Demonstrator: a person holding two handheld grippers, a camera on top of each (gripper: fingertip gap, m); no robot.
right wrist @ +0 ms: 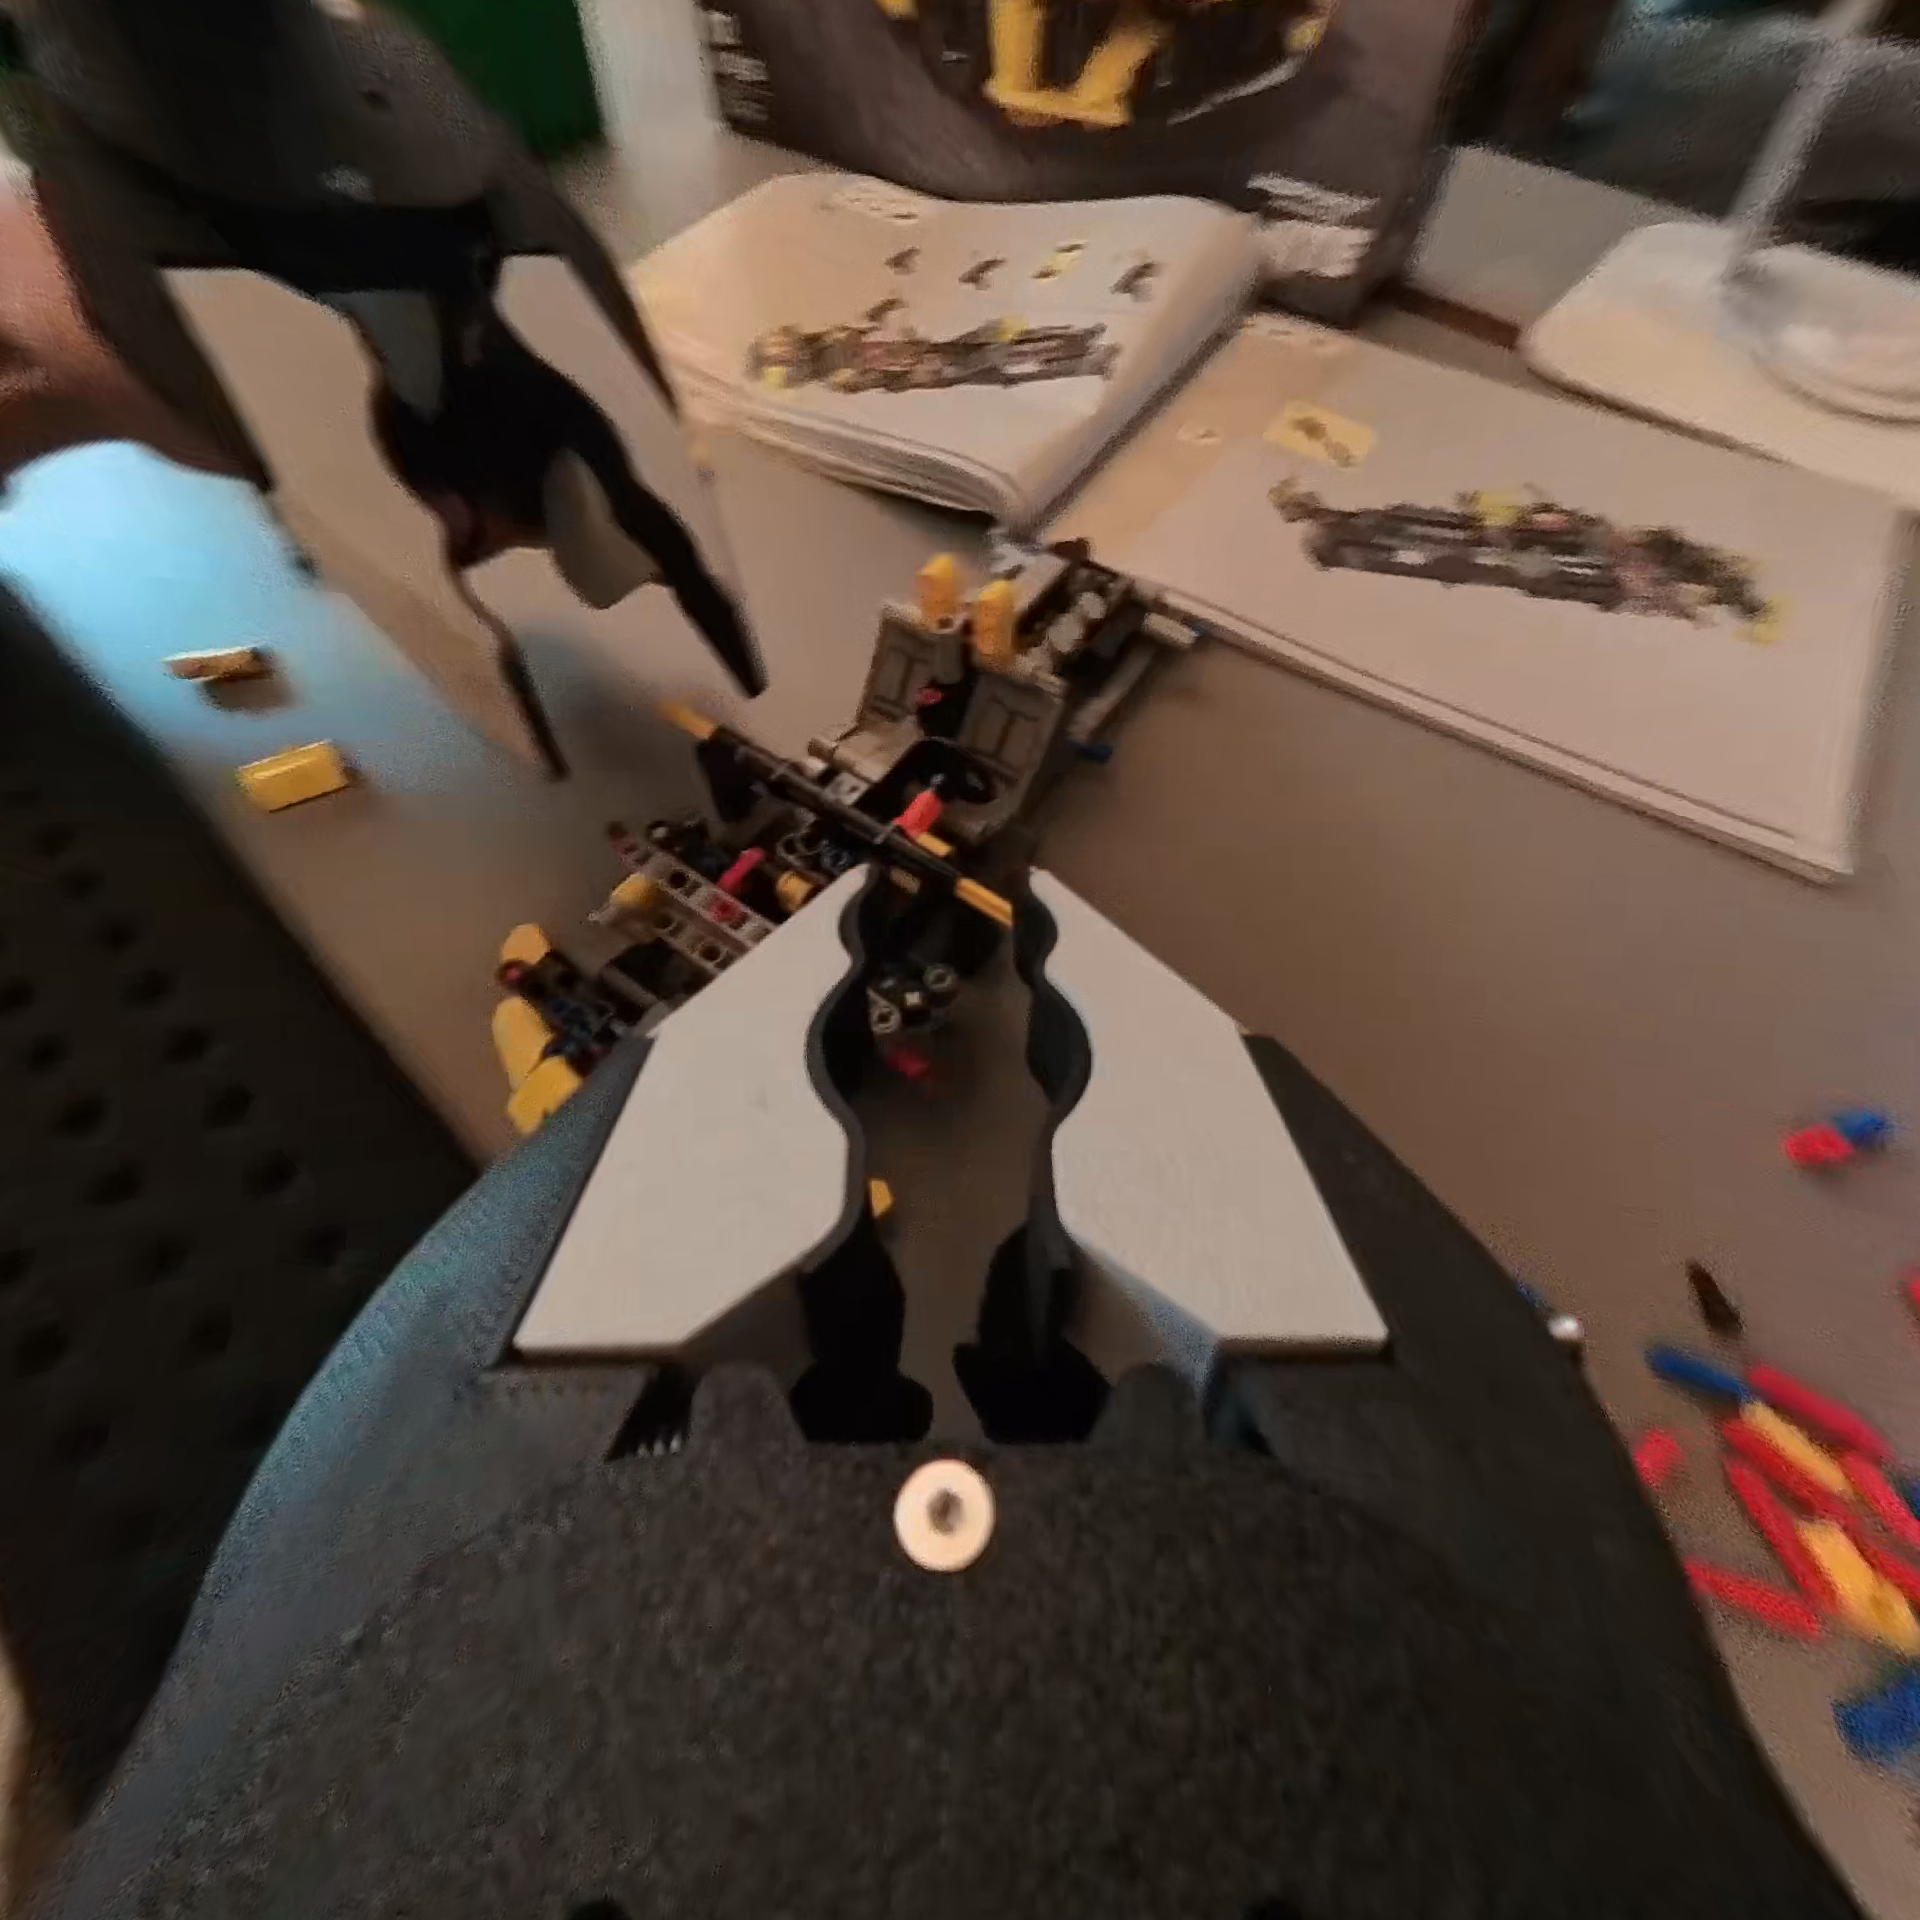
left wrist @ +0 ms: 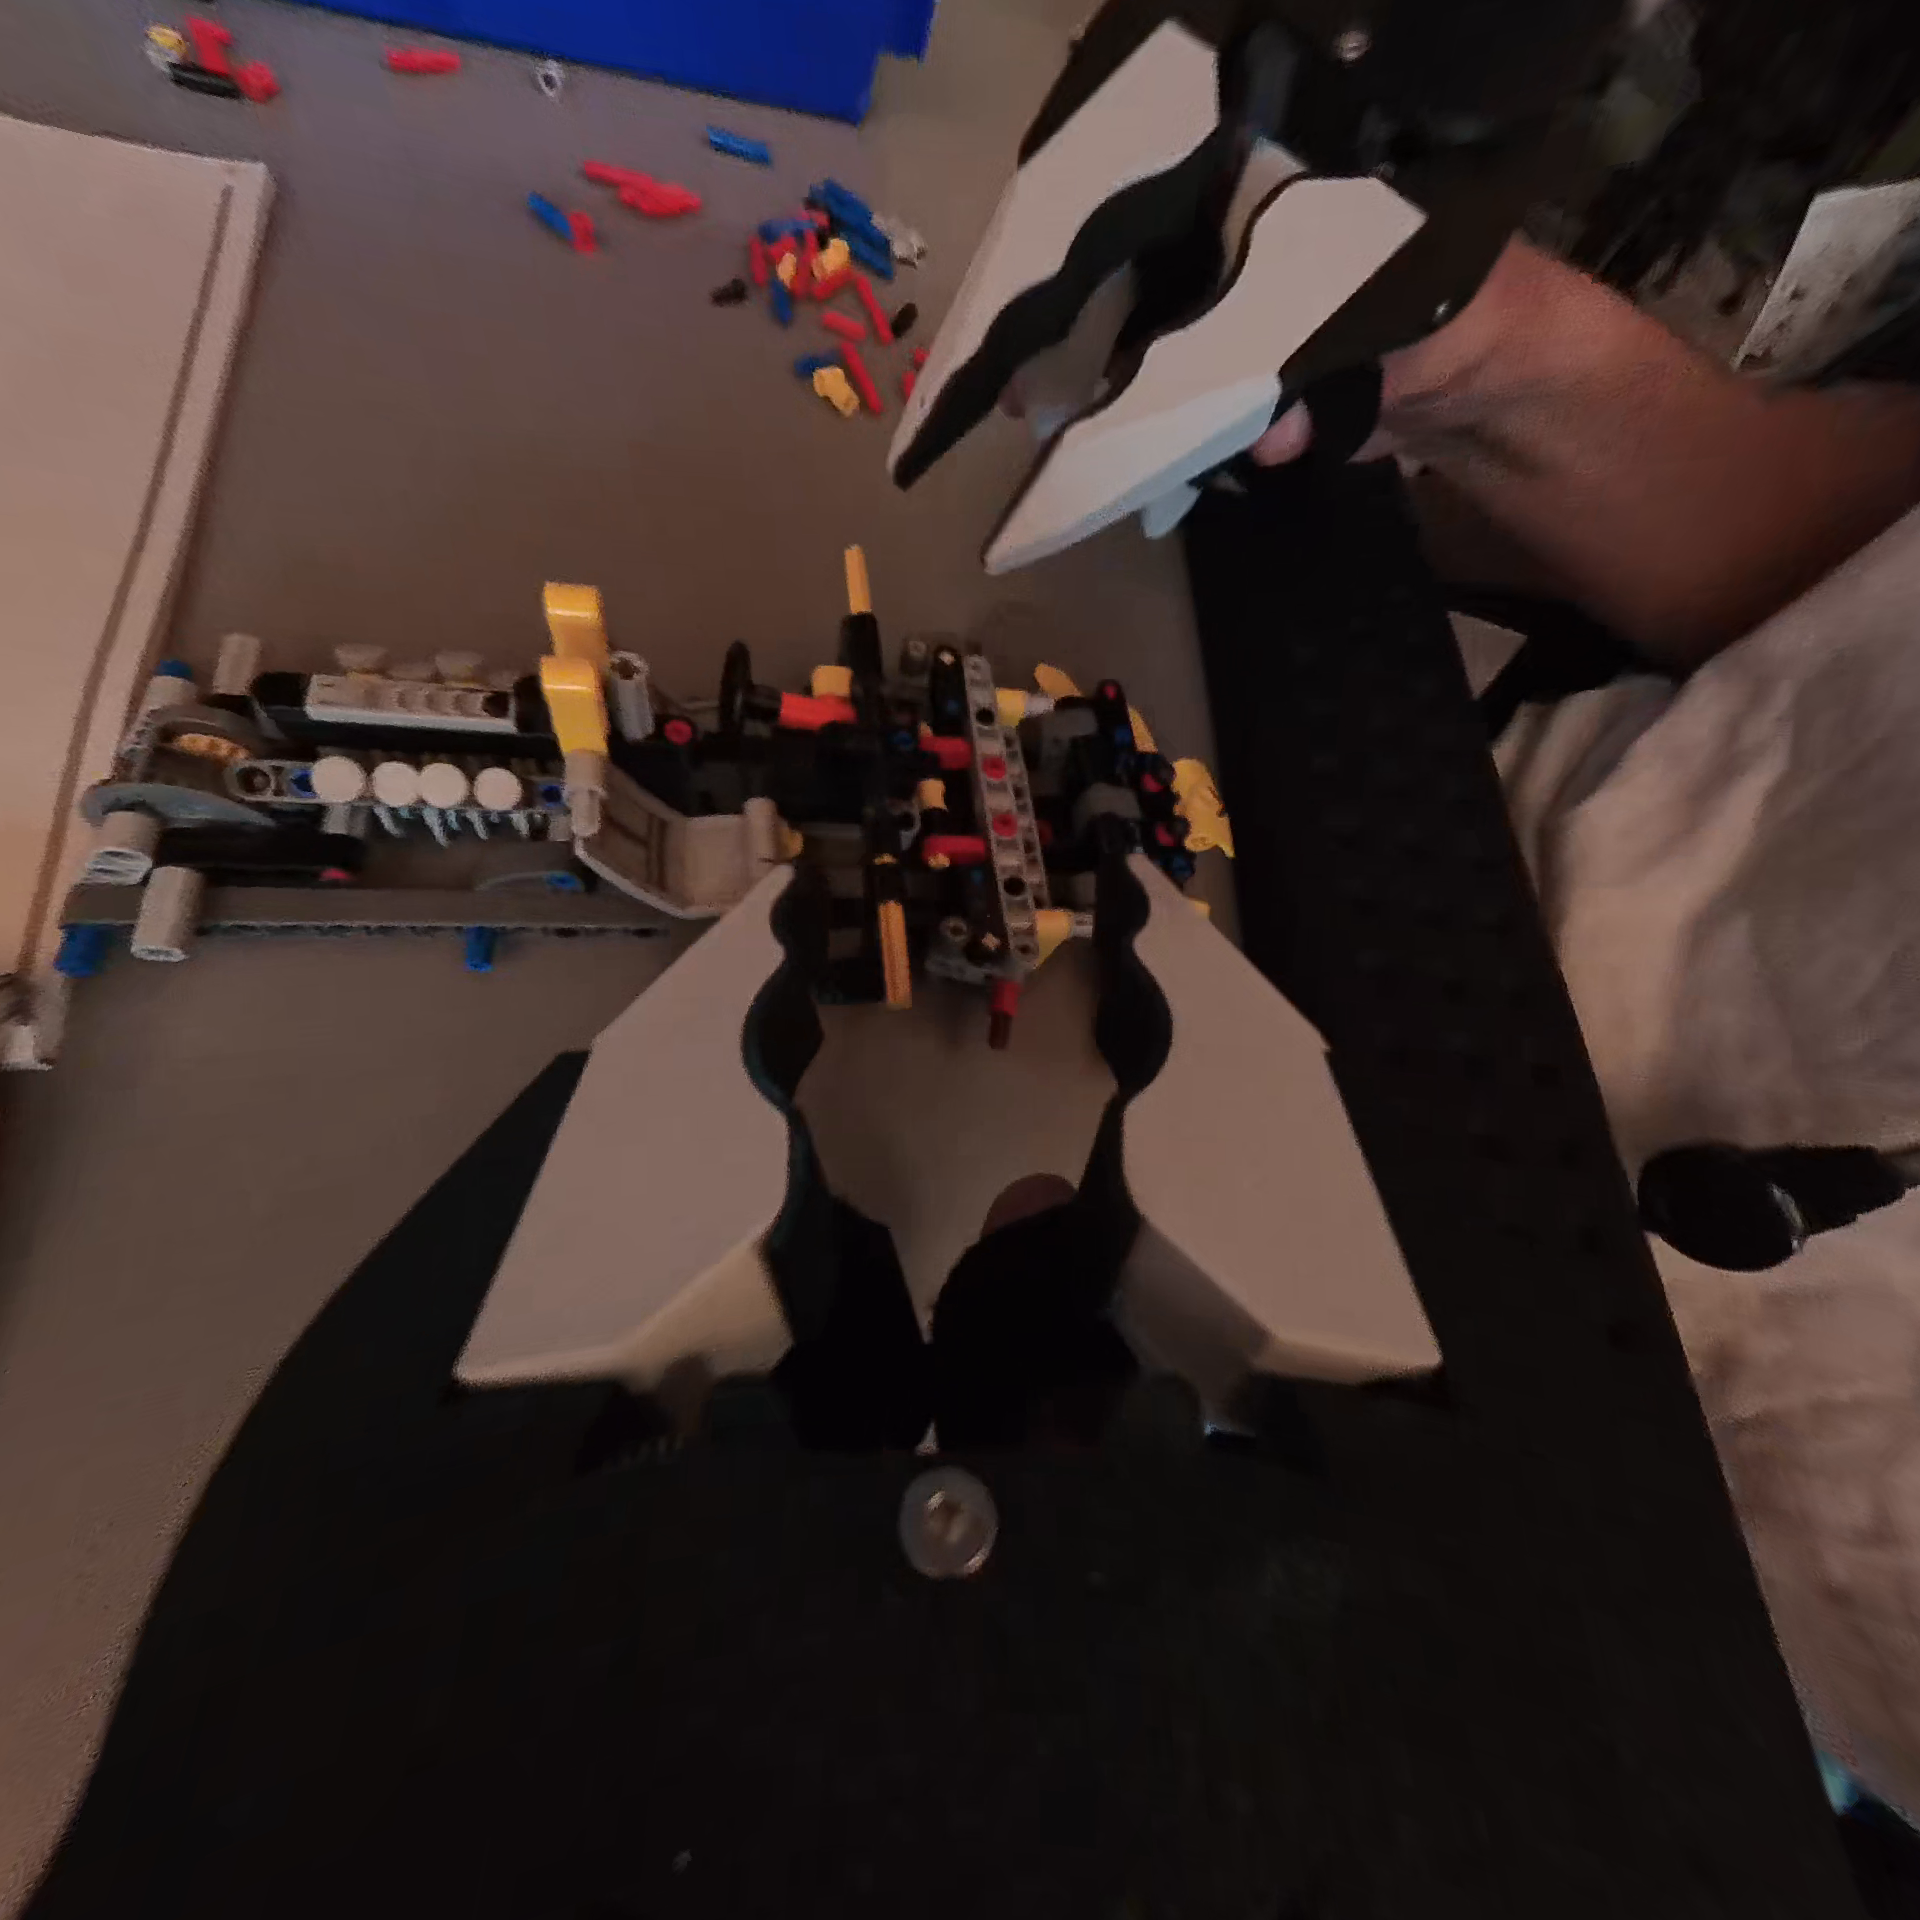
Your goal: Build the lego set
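Observation:
The long Lego model [left wrist: 727, 790], black and grey with yellow and red parts, lies on the tan table. My left gripper [left wrist: 958, 878] is open; its fingers stand on either side of the model's right end, and I cannot tell if they touch it. My right gripper [right wrist: 951, 883] is open over the same end of the model [right wrist: 883, 790], with nothing between its pads. The right gripper also shows in the left wrist view [left wrist: 951, 520], held by a hand [left wrist: 1558, 416] above and behind the model. The left gripper shows in the right wrist view [right wrist: 655, 727], at the upper left.
Loose red, blue and yellow pieces [left wrist: 831, 281] lie behind the model and show at the right in the right wrist view [right wrist: 1808, 1496]. An open instruction booklet [right wrist: 1455, 665] and the set's box [right wrist: 1039, 83] lie beyond. Two yellow pieces [right wrist: 291, 774] sit near a black perforated board [left wrist: 1403, 831]. Left tips to right tips: about 8 centimetres.

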